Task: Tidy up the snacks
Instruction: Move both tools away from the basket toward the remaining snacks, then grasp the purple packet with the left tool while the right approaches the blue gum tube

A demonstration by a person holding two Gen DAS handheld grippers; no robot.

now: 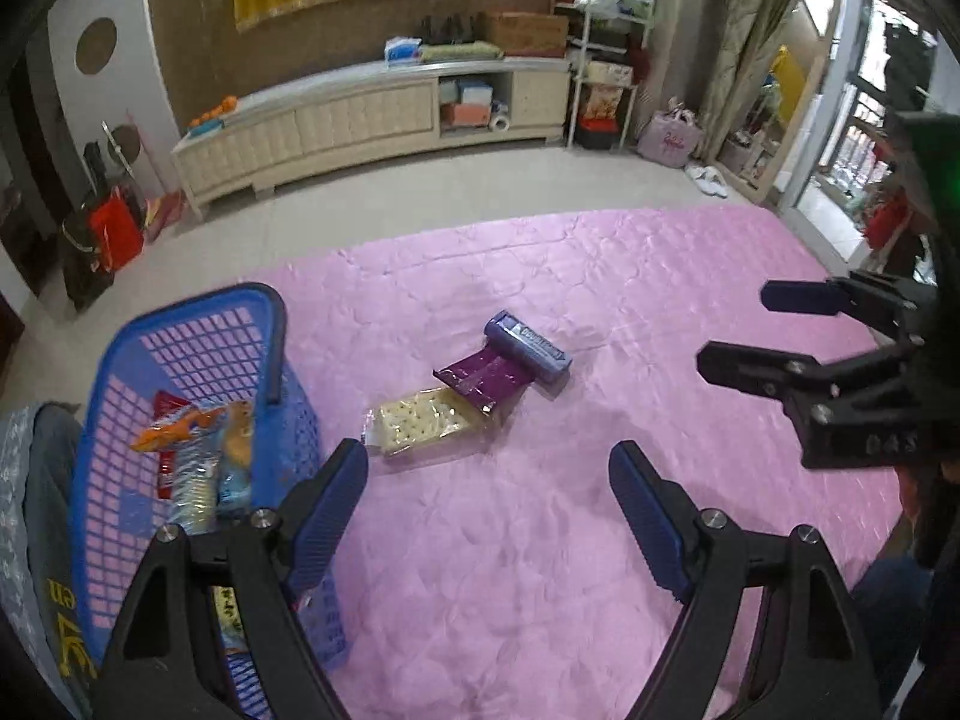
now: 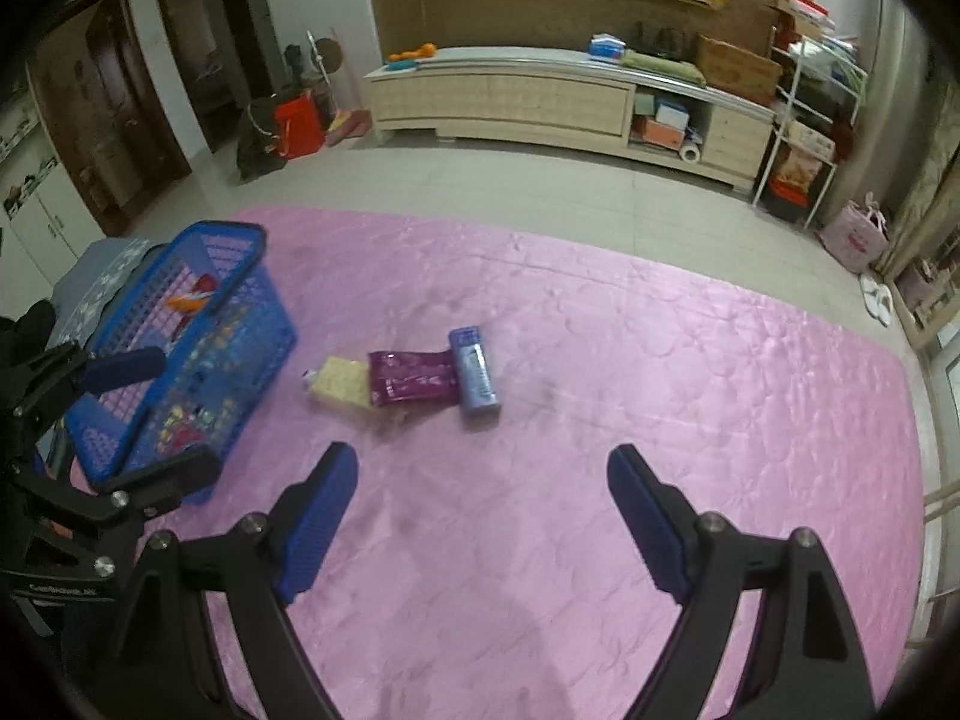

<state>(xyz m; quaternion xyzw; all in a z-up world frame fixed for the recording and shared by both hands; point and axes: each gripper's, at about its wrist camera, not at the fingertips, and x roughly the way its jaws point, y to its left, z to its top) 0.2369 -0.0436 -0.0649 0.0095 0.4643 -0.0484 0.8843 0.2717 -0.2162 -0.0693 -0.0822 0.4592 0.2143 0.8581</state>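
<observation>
Three snacks lie together on the pink mat (image 1: 600,360): a clear pack of pale crackers (image 1: 420,423) (image 2: 341,383), a purple packet (image 1: 483,377) (image 2: 414,375) and a blue tube pack (image 1: 528,345) (image 2: 474,373). A blue plastic basket (image 1: 120,360) (image 2: 264,348) at the left holds several snack packs (image 1: 192,456). My left gripper (image 1: 489,480) is open and empty, just right of the basket and short of the crackers. My right gripper (image 2: 483,480) is open and empty, short of the blue tube; it also shows in the left wrist view (image 1: 735,330).
The pink mat covers the floor; tiled floor (image 1: 480,192) lies beyond it. A long low cabinet (image 1: 372,120) stands against the far wall, with a shelf rack (image 1: 600,90) and bags to its right. A person's legs (image 1: 42,510) sit by the basket.
</observation>
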